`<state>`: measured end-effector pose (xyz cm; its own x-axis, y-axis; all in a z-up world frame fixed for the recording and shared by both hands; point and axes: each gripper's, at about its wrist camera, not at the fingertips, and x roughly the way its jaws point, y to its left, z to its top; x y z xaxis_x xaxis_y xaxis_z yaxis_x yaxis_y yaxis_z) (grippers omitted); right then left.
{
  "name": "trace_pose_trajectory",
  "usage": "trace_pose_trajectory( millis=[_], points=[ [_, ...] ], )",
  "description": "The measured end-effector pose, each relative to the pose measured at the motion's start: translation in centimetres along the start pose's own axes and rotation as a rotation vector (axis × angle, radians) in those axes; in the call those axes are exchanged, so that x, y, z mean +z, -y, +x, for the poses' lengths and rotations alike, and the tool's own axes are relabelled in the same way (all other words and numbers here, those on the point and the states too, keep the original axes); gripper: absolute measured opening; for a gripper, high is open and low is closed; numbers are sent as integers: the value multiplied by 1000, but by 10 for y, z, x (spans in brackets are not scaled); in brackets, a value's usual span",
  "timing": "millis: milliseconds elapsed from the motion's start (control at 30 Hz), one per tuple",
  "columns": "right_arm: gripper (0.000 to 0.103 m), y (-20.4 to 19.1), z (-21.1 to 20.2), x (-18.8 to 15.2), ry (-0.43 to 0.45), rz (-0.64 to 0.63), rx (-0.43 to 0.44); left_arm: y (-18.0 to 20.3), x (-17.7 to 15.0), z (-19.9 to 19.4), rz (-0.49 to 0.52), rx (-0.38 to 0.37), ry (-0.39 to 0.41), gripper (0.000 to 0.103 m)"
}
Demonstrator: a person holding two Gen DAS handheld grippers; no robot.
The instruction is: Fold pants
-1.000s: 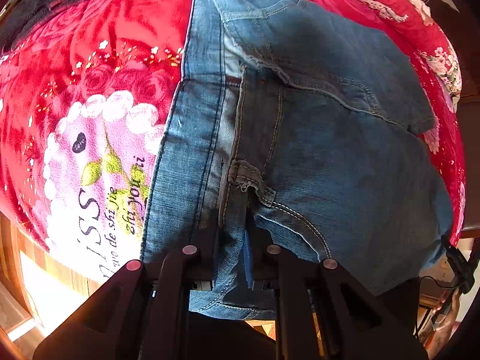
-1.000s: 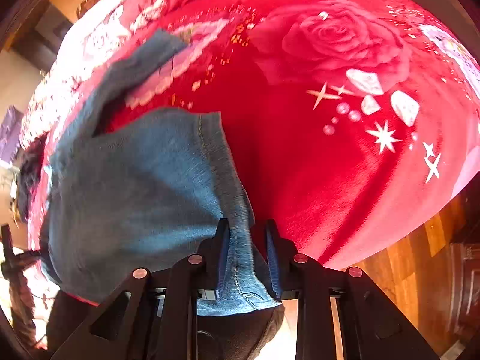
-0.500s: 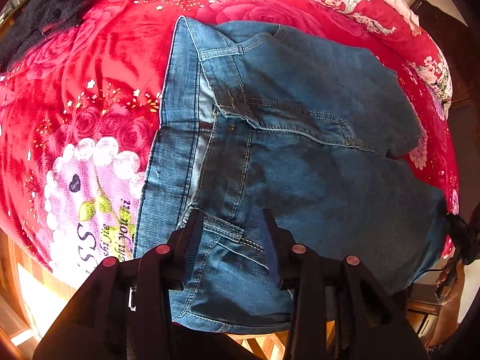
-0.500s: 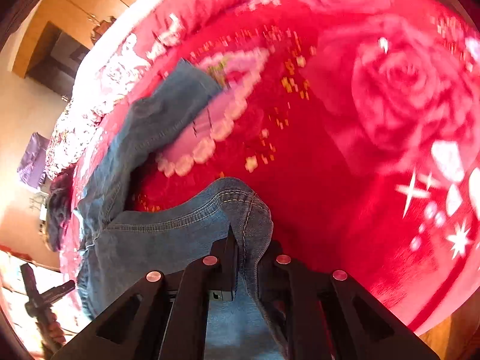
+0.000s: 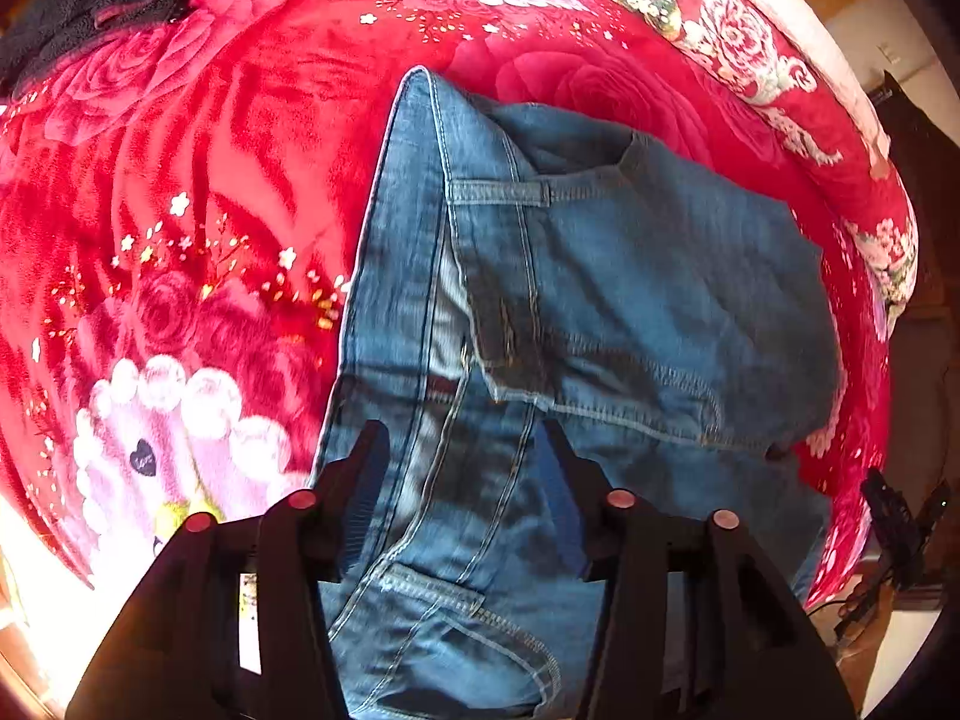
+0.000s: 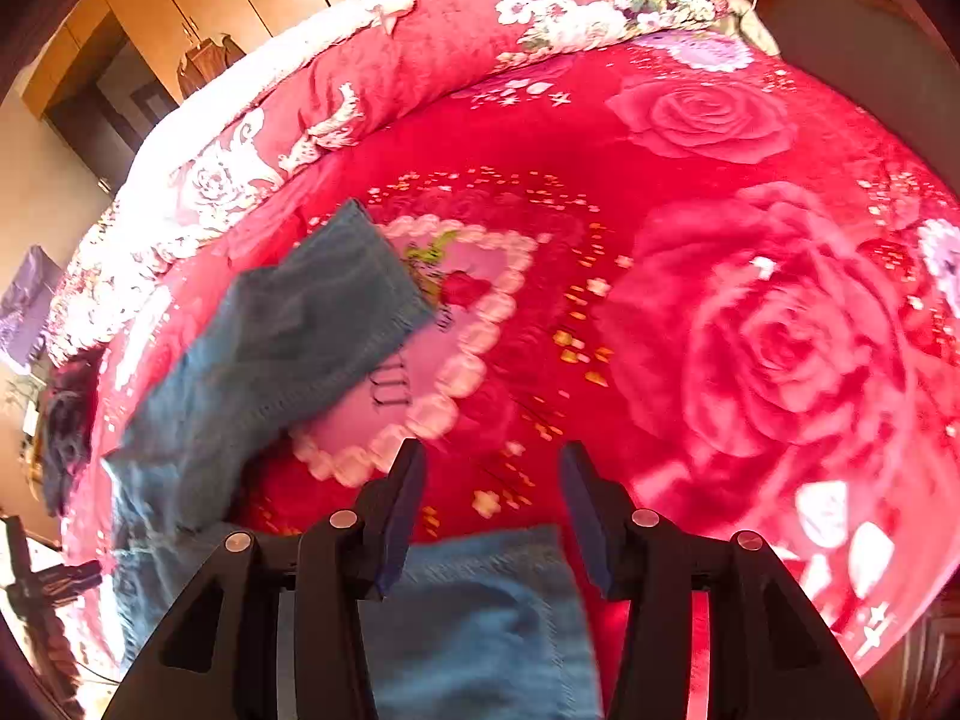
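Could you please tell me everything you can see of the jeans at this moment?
The jeans are mid-blue denim with lighter stitching, a belt loop, pocket seams and a paler waistband. They lie spread on the red rose-print blanket, waist end near the left gripper and one leg hem towards the blanket's heart motif. Both grippers' jaws stand open over the cloth, the right gripper above another hem; neither is clamping it.

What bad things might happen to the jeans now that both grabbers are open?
The jeans lie near the bed's edge, so they might slide off the red rose blanket. The far leg hem looks skewed, so the fold may end up crooked. The open left hand-held gripper might snag the waistband.
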<state>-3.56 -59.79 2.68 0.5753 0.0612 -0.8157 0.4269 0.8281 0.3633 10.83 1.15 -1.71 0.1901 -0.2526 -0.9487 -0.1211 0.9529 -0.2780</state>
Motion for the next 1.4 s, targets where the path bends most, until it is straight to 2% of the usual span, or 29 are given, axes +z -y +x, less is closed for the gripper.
trace_pose_trajectory(
  millis=[100, 167, 233, 300, 367, 433, 500, 533, 600, 667, 700, 833, 900, 933, 1000, 1033, 1067, 1100, 1200, 1400],
  points=[
    [48, -19, 40, 32, -35, 74, 71, 7, 18, 20, -70, -53, -53, 53],
    [48, -26, 65, 46, -46, 134, 97, 16, 19, 32, -84, -49, -83, 53],
    [48, -30, 96, 60, -69, 189, 95, 28, 20, 41, -69, -29, -90, 53],
    [48, -31, 120, 69, -105, 221, 38, 40, 21, 47, -47, -1, -79, 53],
    [12, -37, 135, 73, -129, 207, 40, 48, 25, 51, -5, 49, -68, 52],
    [11, -49, 129, 80, -90, 133, 80, 55, 26, 55, 38, 117, -51, 38],
    [11, -48, 111, 88, -7, 88, 62, 62, 28, 62, 82, 168, -44, 32],
    [12, -39, 108, 91, 3, 110, 47, 63, 28, 65, 90, 170, -42, 32],
    [13, -19, 118, 91, -66, 155, 17, 69, 30, 68, 100, 179, -42, 32],
    [16, -23, 131, 82, -152, 90, -46, 82, 34, 70, 111, 175, -53, 32],
    [20, -27, 130, 80, -155, 66, -65, 79, 35, 66, 109, 155, -68, 31],
    [40, -20, 104, 96, -59, 128, -23, 45, 46, 32, 26, -28, -92, 34],
    [48, -20, 97, 111, -27, 127, -29, 34, 63, 18, -25, -6, -55, 35],
    [48, -24, 97, 119, -30, 115, -39, 31, 75, 13, -37, 5, -31, 35],
    [48, -32, 102, 134, -46, 90, -49, 25, 92, 8, -89, -38, -16, 37],
    [49, -38, 107, 139, -53, 82, -40, 26, 102, 10, -113, -85, -29, 48],
    [51, -46, 112, 145, -56, 72, -29, 30, 114, 16, -126, -110, -44, 54],
    [57, -52, 117, 149, -64, 63, -12, 33, 122, 20, -135, -96, -44, 56],
    [58, -75, 138, 159, -93, 17, 6, 39, 149, 39, -124, -22, -67, 56],
    [58, -114, 186, 183, -142, -70, -9, 15, 171, 47, -136, -16, -100, 56]
  ],
)
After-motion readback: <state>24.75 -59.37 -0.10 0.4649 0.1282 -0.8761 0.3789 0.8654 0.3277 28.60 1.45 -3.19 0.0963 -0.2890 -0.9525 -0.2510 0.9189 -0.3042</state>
